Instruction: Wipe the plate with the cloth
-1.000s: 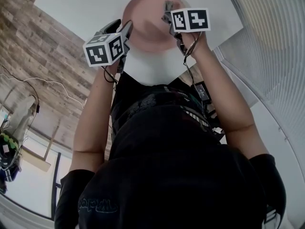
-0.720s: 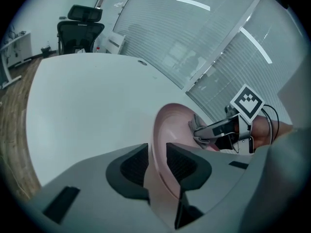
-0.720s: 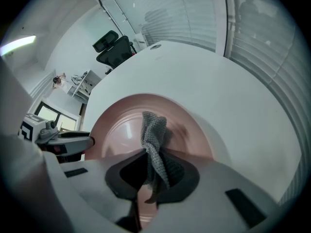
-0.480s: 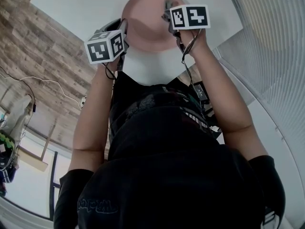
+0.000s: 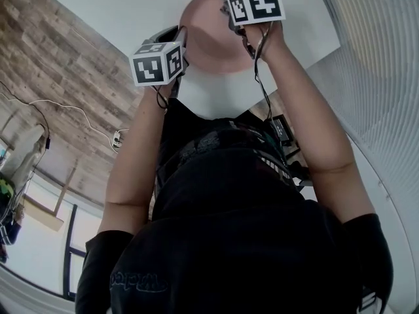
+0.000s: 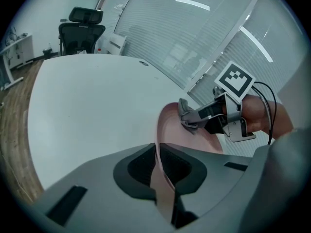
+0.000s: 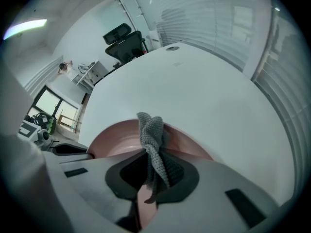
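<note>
At the near rim of the plate [image 6: 184, 141], the jaws of the left gripper [image 6: 156, 154] have just been closing and now pinch that pink edge. Over the plate, the right gripper [image 7: 153, 171] clamps the grey cloth [image 7: 151, 132]. The plate sits on the white table [image 7: 204, 91].

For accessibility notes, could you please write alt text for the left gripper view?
The left hand-held gripper, whose jaws have just been closing, grips the rim of a round pink plate on a white table. The right hand-held gripper holds a grey knitted cloth over the plate.
</note>
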